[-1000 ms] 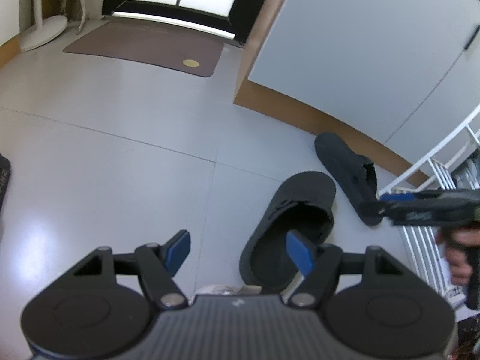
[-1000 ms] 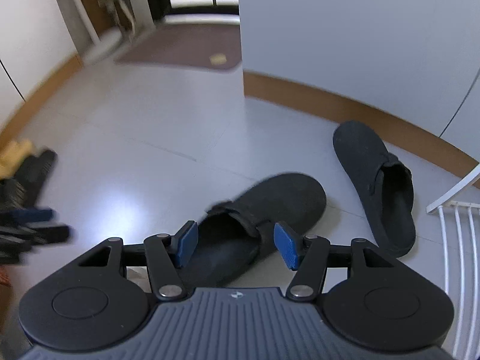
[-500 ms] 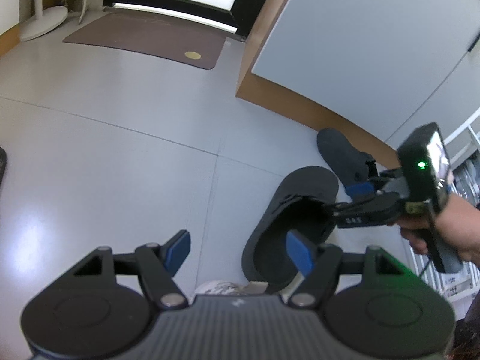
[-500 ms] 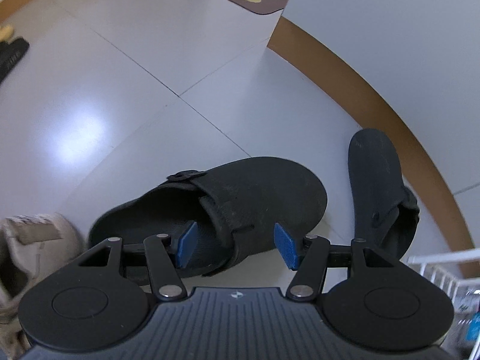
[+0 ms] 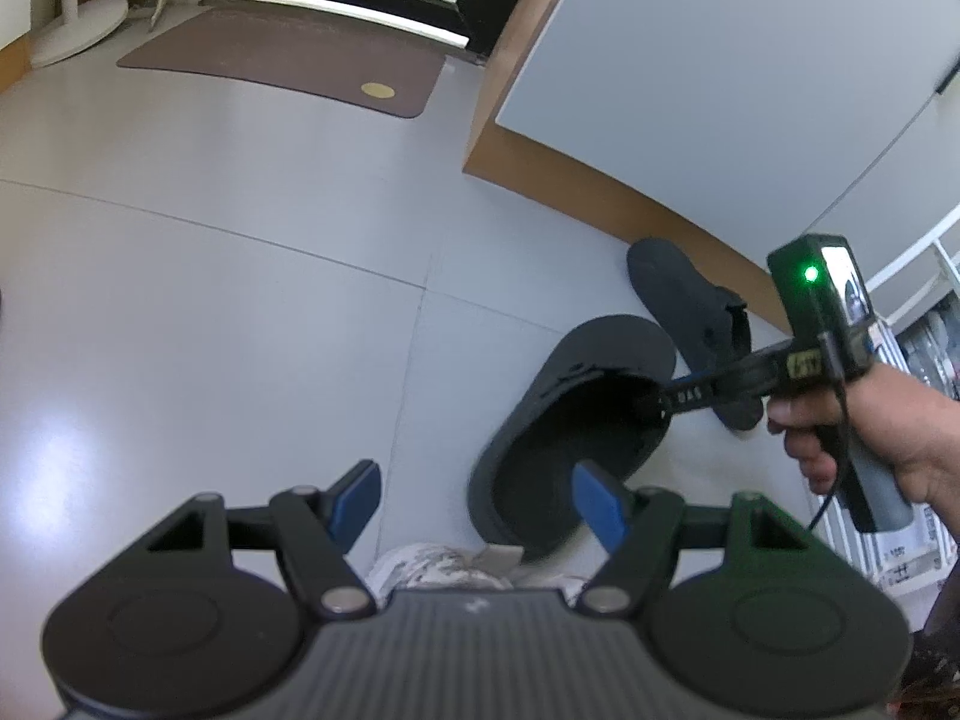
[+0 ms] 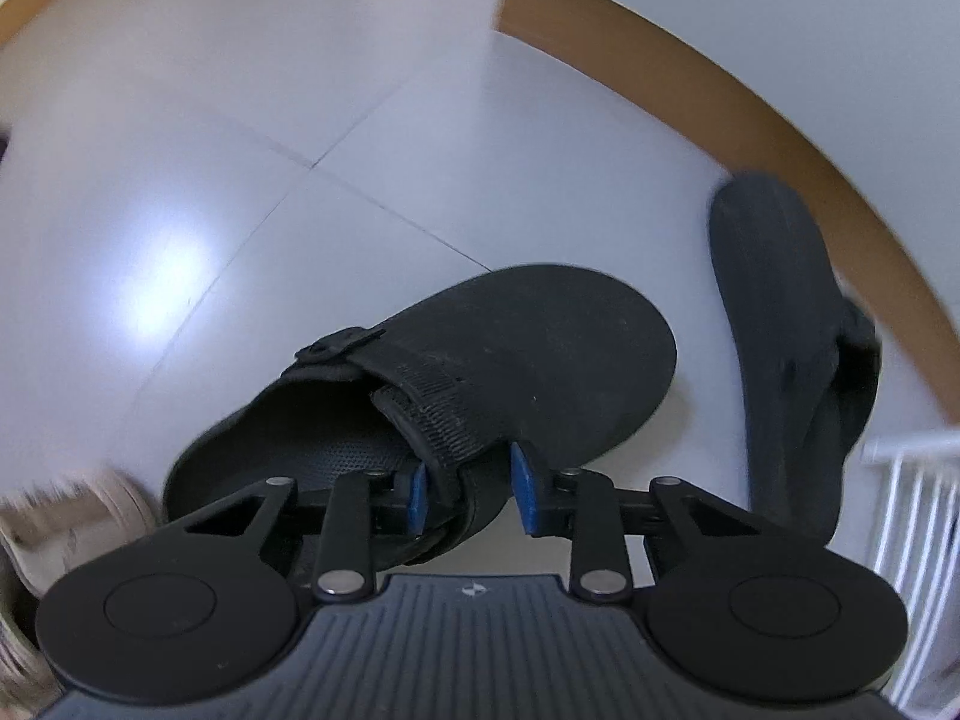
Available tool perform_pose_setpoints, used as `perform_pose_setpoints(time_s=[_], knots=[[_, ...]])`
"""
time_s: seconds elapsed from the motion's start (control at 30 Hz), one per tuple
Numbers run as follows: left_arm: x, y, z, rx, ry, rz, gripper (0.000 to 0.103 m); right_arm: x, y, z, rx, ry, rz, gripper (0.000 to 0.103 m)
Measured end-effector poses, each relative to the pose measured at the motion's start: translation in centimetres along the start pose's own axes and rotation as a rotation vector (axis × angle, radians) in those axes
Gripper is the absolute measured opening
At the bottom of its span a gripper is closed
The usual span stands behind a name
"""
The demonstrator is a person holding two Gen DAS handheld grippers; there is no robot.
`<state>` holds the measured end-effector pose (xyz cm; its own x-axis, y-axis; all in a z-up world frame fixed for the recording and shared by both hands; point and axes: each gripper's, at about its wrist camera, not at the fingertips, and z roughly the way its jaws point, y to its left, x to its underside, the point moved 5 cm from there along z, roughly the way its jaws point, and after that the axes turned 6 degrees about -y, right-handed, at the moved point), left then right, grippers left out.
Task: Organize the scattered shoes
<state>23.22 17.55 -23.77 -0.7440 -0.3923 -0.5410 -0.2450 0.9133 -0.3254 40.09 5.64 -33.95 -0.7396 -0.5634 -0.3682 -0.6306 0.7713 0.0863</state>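
— Left wrist view: high over the floor [image 5: 180, 252], angled down and forward toward the doormat [image 5: 282, 54], fairly far.
— Right wrist view: steeper, very close above the near black clog [image 6: 510, 360].
— Shared: both clogs, second clog [image 5: 684, 294] by the baseboard [image 6: 690, 78].

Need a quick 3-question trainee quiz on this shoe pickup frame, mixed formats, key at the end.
1. True or false: the left gripper holds a shoe.
2. Multiple choice: the closing jaws of the right gripper straddle which part of the near black clog? A) toe B) side wall by the strap C) sole
3. Fill in: the second black clog lies on the floor beside the ____ baseboard.

Key: 1 false, it is open with nothing between its fingers. 2 B. 3 brown.
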Motion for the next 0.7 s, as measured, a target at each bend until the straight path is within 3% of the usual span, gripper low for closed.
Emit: perform_pose_setpoints(time_s=[0.47, 0.7], knots=[[0.0, 0.2, -0.2, 0.0, -0.002, -0.003, 0.073, 1.9, -4.0, -1.1, -0.145, 0.07, 0.419, 0.029], [0.2, -0.5, 0.0, 0.012, 0.002, -0.003, 0.073, 4.1, -5.6, -2.0, -0.13, 0.095, 0.475, 0.028]])
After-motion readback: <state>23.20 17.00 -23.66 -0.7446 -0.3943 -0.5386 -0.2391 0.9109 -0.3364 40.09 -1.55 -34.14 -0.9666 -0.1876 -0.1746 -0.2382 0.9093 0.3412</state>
